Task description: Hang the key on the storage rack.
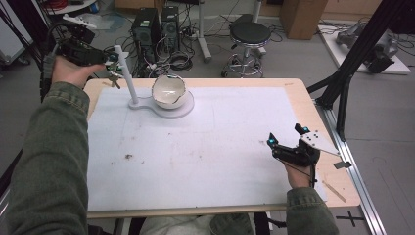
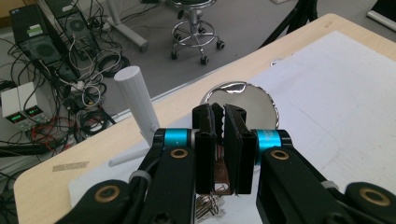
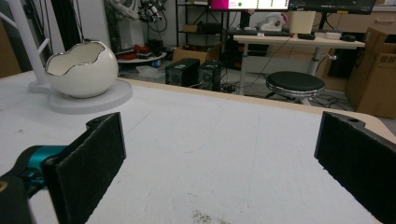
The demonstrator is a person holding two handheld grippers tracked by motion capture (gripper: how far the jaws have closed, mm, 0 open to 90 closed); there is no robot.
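White sheet (image 1: 205,147) covers the wooden table (image 1: 298,93). At its far left stands a stand with a post (image 1: 125,73) and an egg-shaped bowl (image 1: 169,91). The left gripper (image 1: 105,58), beside the post, is clamped on a bunch of keys (image 1: 113,73). The right gripper (image 1: 286,137) rests near the right edge, jaws wide apart.

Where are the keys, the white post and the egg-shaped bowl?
keys (image 1: 114,78): high view, on the bunch hanging under the left gripper.
white post (image 2: 137,100): left gripper view, on its upper shaft.
bowl (image 3: 84,70): right gripper view, on its outer wall.
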